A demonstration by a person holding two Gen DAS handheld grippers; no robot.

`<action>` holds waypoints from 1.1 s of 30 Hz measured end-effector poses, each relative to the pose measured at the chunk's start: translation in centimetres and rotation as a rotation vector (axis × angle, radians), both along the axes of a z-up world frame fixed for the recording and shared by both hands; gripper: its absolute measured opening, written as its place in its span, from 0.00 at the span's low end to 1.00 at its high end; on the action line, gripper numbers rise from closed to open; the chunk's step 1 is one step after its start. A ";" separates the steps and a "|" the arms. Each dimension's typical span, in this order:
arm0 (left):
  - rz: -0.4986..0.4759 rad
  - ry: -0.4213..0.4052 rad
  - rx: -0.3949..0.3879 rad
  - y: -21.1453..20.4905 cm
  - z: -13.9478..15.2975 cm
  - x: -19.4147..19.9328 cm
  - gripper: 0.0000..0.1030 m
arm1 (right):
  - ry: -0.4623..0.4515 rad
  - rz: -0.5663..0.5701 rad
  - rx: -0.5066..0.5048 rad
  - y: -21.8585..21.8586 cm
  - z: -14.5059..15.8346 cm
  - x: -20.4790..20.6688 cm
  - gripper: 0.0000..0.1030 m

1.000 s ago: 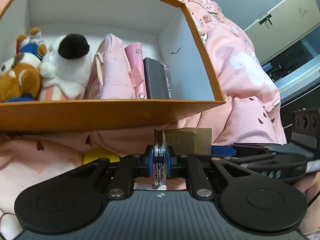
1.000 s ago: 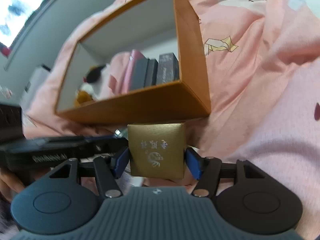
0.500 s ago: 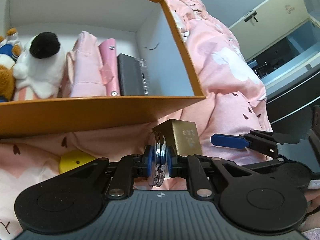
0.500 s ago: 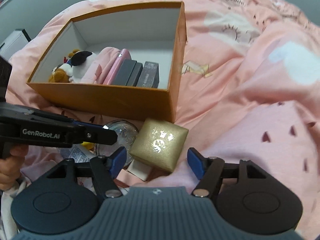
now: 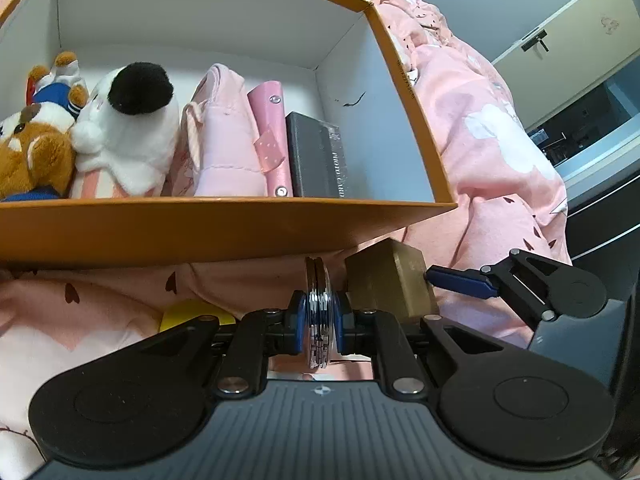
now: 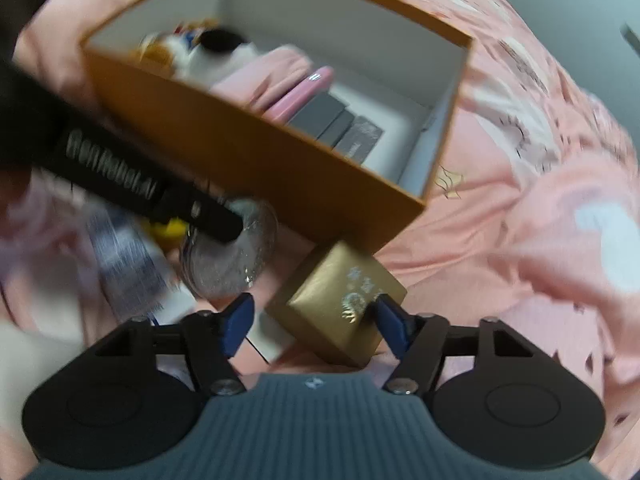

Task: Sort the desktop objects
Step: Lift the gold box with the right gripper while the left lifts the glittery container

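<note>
My left gripper [image 5: 317, 318] is shut on a round clear glittery disc [image 5: 318, 312], held edge-on just in front of the orange box [image 5: 224, 226]. The disc also shows in the right wrist view [image 6: 228, 256], with the left gripper [image 6: 224, 226] on it. A gold gift box [image 6: 340, 304] lies tilted on the pink bedding between the open fingers of my right gripper [image 6: 316, 320], not clamped. It also shows in the left wrist view [image 5: 390, 280], beside the right gripper's blue fingertip [image 5: 460, 282].
The orange box [image 6: 256, 160] holds plush toys [image 5: 120, 128], a pink pouch [image 5: 224, 136], a pink case [image 5: 268, 132] and dark boxes [image 5: 316, 160]. A yellow object [image 5: 188, 314] and a white packet [image 6: 132, 264] lie on the pink bedding [image 6: 540, 240]. A cabinet [image 5: 568, 48] stands far right.
My right gripper let go of the gold box, which now lies tilted on the bedding between its open fingers. The right view has swung and blurs. My left gripper keeps the disc and shifted slightly.
</note>
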State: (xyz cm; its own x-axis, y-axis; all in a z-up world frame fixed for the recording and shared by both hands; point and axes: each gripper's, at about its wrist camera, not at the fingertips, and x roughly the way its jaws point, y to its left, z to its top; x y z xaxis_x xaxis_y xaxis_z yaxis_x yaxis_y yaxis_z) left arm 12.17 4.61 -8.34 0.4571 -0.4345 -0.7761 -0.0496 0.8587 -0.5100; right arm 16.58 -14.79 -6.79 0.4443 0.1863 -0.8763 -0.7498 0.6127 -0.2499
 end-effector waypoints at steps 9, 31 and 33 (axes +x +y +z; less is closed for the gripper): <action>-0.001 0.005 -0.002 0.2 -0.2 -0.2 0.15 | 0.024 -0.093 0.040 -1.7 -0.7 1.9 0.60; -0.012 0.011 0.009 0.1 -0.1 -0.3 0.15 | 0.065 -0.486 0.294 -4.7 1.5 3.5 0.51; -0.014 0.014 0.011 0.1 -0.2 -0.3 0.15 | 0.084 -0.495 0.299 -4.7 1.5 4.2 0.52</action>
